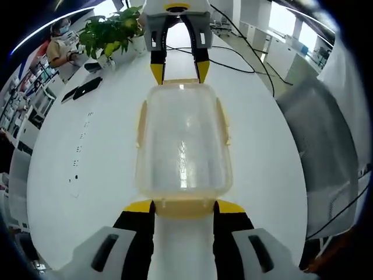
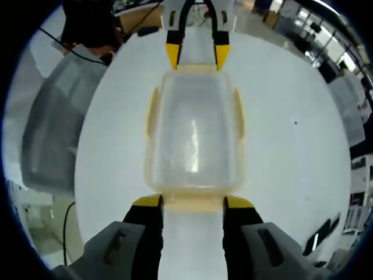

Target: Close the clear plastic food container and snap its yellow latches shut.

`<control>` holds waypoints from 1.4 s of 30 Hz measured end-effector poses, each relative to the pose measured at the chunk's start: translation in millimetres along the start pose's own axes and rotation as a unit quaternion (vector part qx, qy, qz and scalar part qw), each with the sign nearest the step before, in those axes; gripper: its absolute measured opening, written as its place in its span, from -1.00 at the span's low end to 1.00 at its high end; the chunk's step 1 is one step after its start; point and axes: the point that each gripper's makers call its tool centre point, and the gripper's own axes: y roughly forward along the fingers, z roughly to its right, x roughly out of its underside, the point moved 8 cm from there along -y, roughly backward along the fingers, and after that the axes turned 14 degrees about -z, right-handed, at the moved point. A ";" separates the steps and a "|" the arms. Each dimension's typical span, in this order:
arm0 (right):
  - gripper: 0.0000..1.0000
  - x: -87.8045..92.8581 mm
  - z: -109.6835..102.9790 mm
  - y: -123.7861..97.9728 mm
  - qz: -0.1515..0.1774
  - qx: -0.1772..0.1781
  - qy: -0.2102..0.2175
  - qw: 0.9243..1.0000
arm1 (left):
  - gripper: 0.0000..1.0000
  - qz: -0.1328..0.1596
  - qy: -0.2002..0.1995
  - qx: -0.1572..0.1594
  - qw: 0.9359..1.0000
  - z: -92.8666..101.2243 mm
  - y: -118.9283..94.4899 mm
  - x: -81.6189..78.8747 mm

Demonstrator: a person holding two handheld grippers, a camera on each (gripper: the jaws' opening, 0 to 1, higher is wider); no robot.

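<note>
A clear plastic container (image 1: pixel 183 146) with its lid resting on top stands on the white table (image 1: pixel 105 175). Yellow latches (image 1: pixel 140 122) run along its long sides, and another latch sits at each short end. My left gripper (image 1: pixel 184 206) is open, its yellow tips on either side of the near end latch (image 1: pixel 183 209). At the far end my right gripper (image 1: pixel 179 71) is open in the same way. In the right gripper view the container (image 2: pixel 195 134) lies between my right gripper (image 2: pixel 193 202) and the left gripper (image 2: pixel 196 56). Whether the side latches (image 2: pixel 238 114) are snapped is unclear.
A potted plant (image 1: pixel 111 32), a flat black device (image 1: pixel 81 90) and black cables (image 1: pixel 239 58) lie at the table's far end. A person (image 1: pixel 58 46) sits beyond it. A grey chair (image 1: pixel 320 151) stands close to the table's edge; it also appears as the chair (image 2: pixel 55 134).
</note>
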 end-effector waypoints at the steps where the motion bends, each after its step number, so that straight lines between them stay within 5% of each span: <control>1: -0.28 0.3 0.2 0.7 0.000 0.000 0.001 1.000 | -0.33 0.000 0.001 0.000 1.000 -0.4 1.2 -0.4; 42: -0.28 2.9 10.5 24.0 -0.015 -0.011 -0.010 1.000 | -0.33 0.003 0.001 0.006 1.000 -0.7 17.7 1.4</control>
